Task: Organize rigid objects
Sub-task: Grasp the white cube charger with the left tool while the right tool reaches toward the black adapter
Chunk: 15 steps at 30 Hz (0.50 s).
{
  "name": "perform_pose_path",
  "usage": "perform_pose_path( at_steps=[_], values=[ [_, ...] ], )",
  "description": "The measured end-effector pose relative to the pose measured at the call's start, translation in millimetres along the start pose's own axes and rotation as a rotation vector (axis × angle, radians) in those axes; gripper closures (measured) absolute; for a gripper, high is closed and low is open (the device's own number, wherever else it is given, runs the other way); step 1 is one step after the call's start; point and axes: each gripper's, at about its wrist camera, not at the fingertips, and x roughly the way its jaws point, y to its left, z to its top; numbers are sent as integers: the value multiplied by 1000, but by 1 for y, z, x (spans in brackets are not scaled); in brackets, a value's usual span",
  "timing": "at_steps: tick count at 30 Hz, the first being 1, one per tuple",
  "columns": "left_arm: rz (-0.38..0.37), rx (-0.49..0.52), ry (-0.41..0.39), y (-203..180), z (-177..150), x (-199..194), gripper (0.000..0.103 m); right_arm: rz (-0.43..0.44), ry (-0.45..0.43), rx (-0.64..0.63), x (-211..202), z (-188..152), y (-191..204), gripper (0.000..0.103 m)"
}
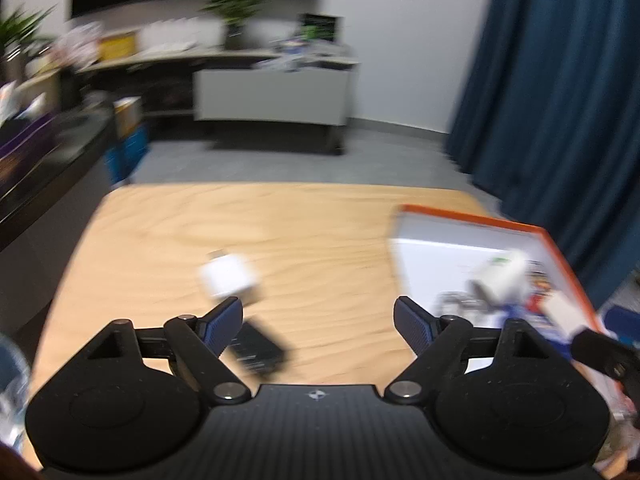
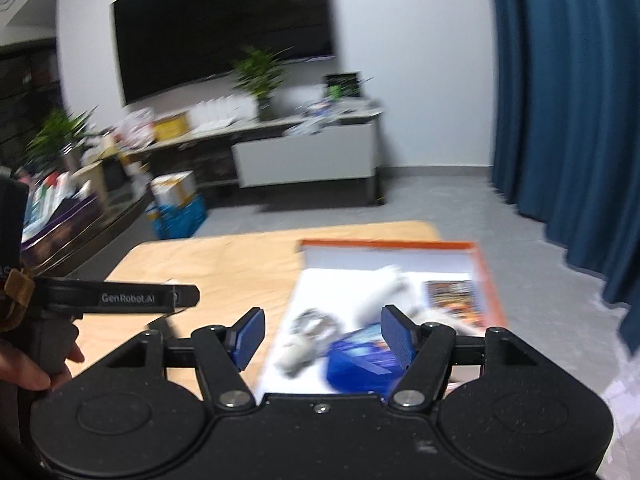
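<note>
Both claws hang released over a wooden table (image 1: 168, 236), each with its blue-padded fingers spread wide and nothing between them. From its own camera, the left claw (image 1: 318, 320) is above the near middle of the table; a white block (image 1: 229, 280) lies on the wood just beyond its left finger, and a black block (image 1: 258, 346) lies closer in, partly hidden under that finger. To the right sits an orange-rimmed tray (image 1: 472, 220) with a white floor, holding a white plug-like piece (image 1: 502, 270) and other blurred bits. From its own camera, the right claw (image 2: 322, 338) is over the near edge of the same tray (image 2: 384, 245); inside lie a blue box (image 2: 360, 364), a grey ring-shaped piece (image 2: 308, 322), a white piece (image 2: 384, 288) and a colourful card (image 2: 452, 294). Everything is smeared by motion blur, so finer detail cannot be told.
</note>
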Motion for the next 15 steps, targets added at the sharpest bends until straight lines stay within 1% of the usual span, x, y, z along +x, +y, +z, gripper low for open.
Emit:
perform_pose_path(
  at_steps=[5,8,10,15],
  values=[
    [78,-92,31,29,8,19,16,51,34,-45,11,-4,31,25],
    [103,-144,53,39,14,33,16,67,48,-68,15,-7,39,25],
    [111,-152,66,42,18,43,16,68,57,-75,18,-9,43,25],
    [134,-129,83,38,28,68,16,72,74,-87,28,-12,48,25]
  ],
)
